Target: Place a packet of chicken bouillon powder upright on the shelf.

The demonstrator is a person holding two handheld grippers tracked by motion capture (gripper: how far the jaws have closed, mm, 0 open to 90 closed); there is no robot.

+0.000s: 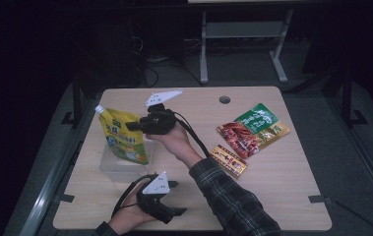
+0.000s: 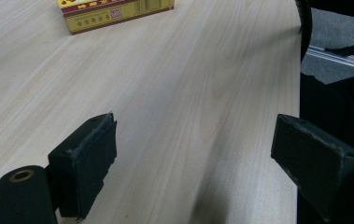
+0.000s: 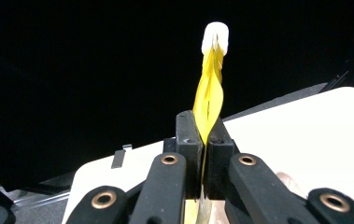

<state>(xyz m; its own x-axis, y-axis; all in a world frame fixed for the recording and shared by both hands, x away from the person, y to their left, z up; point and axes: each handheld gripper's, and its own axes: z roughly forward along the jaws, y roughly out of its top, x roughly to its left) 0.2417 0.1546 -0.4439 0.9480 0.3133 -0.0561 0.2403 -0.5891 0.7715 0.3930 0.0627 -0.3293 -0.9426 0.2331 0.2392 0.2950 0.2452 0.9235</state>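
Pouch handling sets the terms here: the yellow spout pouch (image 1: 122,136) is a soft, flexible pack with a white cap at its top corner, and it looks part-filled, so it will likely sag and swing if gripped low or loosely. The right claw (image 1: 134,126) is clamped on its upper edge; in the right gripper view the pads pinch the thin yellow film (image 3: 208,100) flat between them, with the cap (image 3: 215,38) standing above. That seam near the top is a sensible hold, since the film is slick and the belly would bulge away from the pads.

The pouch hangs upright over the clear tray (image 1: 117,166) at the left of the counter (image 1: 272,196), its bottom at or just inside the tray; whether it touches the floor of the tray I cannot tell.

The left claw (image 1: 171,199) rests near the counter's front edge with its jaws standing wide apart and nothing between them.

Open room lies between the tray and the red-and-green snack packet (image 1: 253,129) and small yellow packet (image 1: 229,160) on the right. The tray sits close to the counter's left edge, so sideways swing should stay small.
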